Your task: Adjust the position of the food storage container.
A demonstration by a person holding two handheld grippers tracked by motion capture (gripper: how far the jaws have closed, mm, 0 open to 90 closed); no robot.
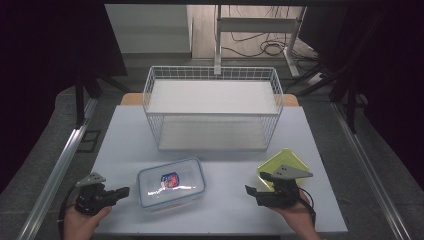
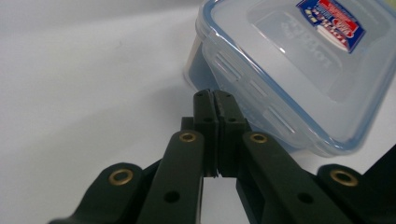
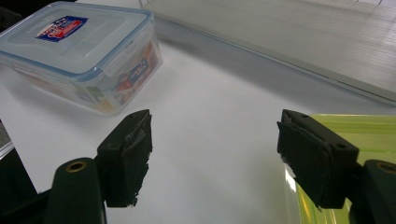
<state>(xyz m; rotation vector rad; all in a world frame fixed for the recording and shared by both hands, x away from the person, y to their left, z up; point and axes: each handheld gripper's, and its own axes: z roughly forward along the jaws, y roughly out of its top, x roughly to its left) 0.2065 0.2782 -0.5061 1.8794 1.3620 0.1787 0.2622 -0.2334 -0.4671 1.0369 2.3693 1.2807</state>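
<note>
The clear lidded box [image 1: 171, 183] sits near the front of the white table [image 1: 120, 130], between the 2 grippers, its lid clipped on and a red-and-blue sticker on top; printed packaging shows through its side wall, though what exactly is inside I cannot tell. The left gripper [image 1: 123, 190] lies just to its left with jaws pressed together, holding nothing, pointed at the box wall; likely poised to push or steady it. The right gripper [image 1: 248, 189] rests to the right, jaws spread wide and empty, over the yellow-green lid [image 1: 278, 158]. Farther back stands a 2-shelf wire rack [image 1: 213, 75], both shelves bare.
</note>
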